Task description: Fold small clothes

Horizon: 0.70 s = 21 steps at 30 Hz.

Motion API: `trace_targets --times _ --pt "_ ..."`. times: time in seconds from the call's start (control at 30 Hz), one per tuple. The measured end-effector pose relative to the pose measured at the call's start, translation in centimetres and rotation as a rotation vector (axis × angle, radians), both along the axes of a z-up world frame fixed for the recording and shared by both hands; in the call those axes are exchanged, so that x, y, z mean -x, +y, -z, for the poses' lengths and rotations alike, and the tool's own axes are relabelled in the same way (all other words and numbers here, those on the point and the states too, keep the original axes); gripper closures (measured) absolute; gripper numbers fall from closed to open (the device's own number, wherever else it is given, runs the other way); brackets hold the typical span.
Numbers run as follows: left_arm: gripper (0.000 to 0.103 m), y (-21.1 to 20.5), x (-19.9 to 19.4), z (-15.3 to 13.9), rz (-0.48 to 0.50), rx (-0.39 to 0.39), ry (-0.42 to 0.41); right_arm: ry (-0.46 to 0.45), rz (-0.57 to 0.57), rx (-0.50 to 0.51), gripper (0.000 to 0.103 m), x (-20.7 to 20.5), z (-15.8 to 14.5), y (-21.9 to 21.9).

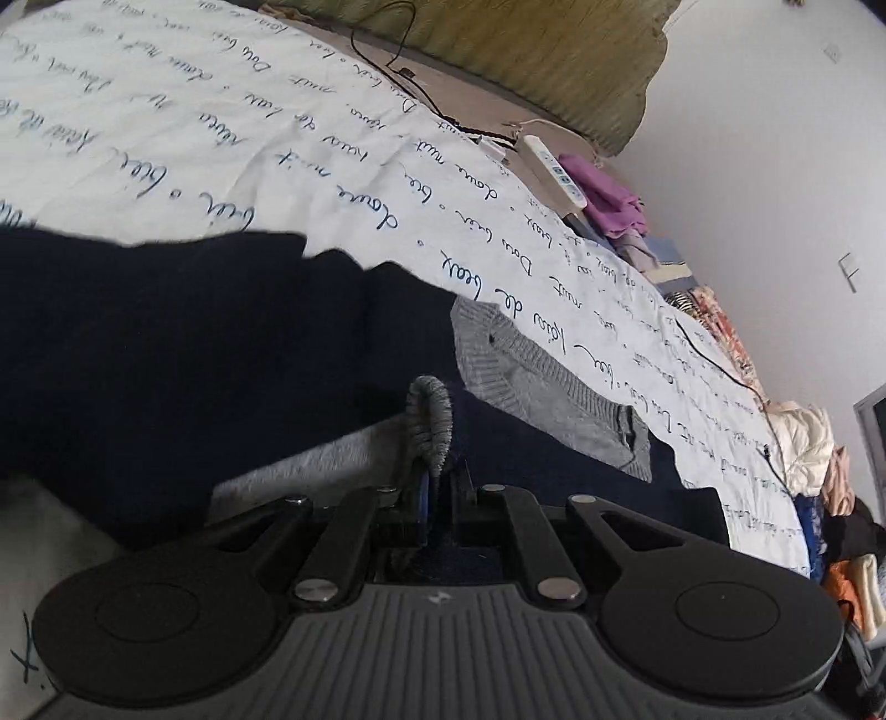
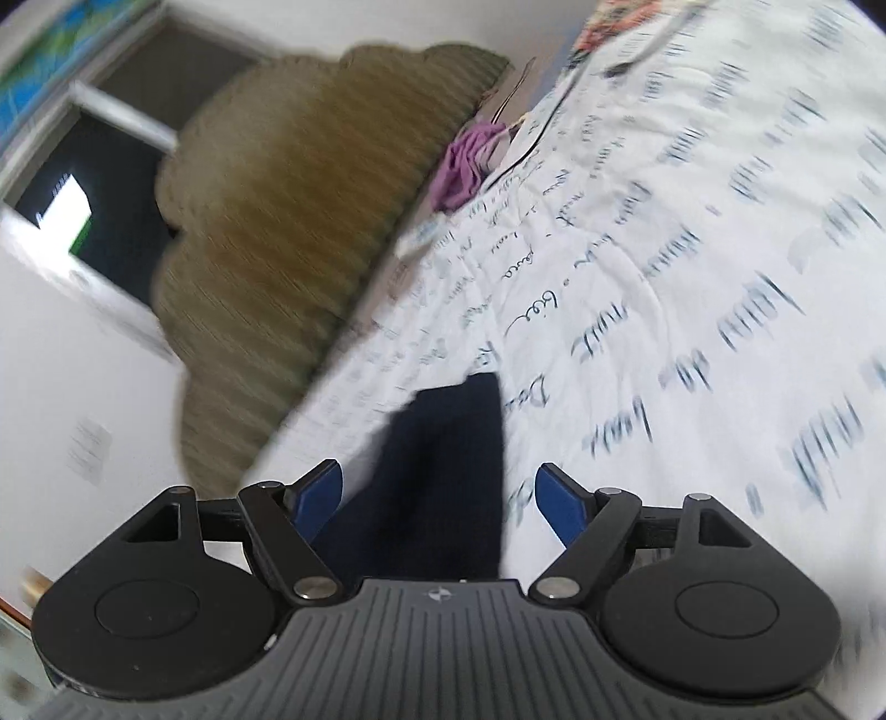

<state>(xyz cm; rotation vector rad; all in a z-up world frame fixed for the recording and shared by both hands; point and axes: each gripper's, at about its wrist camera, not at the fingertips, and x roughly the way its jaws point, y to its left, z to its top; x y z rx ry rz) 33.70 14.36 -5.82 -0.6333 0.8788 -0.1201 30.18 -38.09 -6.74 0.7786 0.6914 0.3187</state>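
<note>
A dark navy garment [image 1: 183, 354] with a grey knit part [image 1: 542, 387] lies on the white bedspread [image 1: 249, 122] printed with blue script. My left gripper [image 1: 440, 487] is shut on the garment's grey ribbed edge [image 1: 429, 426], which loops up between the blue pads. In the right wrist view, my right gripper [image 2: 440, 493] is open, its blue pads [image 2: 559, 501] on either side of a strip of the navy garment [image 2: 443, 471] without touching it. The view is motion-blurred.
An olive ribbed cushion [image 1: 526, 50] lies at the bed's far edge and also shows in the right wrist view [image 2: 288, 221]. A white remote [image 1: 551, 166], a purple cloth [image 1: 609, 194], black cables [image 1: 720, 365] and piled clothes [image 1: 808, 443] line the right side.
</note>
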Motion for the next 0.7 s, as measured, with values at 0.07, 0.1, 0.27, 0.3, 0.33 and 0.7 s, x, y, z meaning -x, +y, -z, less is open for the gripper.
trace_targets --times 0.07,0.1,0.27,0.3,0.33,0.7 --pt "0.096 -0.3 0.5 -0.5 0.006 0.014 -0.020 0.019 -0.028 0.032 0.027 -2.0 0.3 1.2" --pt "0.096 -0.1 0.6 -0.9 0.006 0.032 -0.031 0.031 -0.031 0.044 0.027 -2.8 0.5 1.6" --pt "0.096 1.0 0.5 -3.2 0.016 0.063 -0.074 0.045 -0.051 0.095 0.027 -5.0 1.0 3.0" --pt "0.096 1.5 0.5 -3.3 0.009 0.059 -0.079 0.050 -0.055 0.094 0.027 -5.2 1.2 3.0" --pt "0.096 1.9 0.5 -3.3 0.002 0.050 -0.076 0.057 -0.062 0.090 0.027 -5.5 1.4 3.0" --pt "0.096 4.3 0.6 -1.6 -0.039 0.005 -0.023 0.014 -0.157 0.257 0.091 -6.2 1.5 5.0"
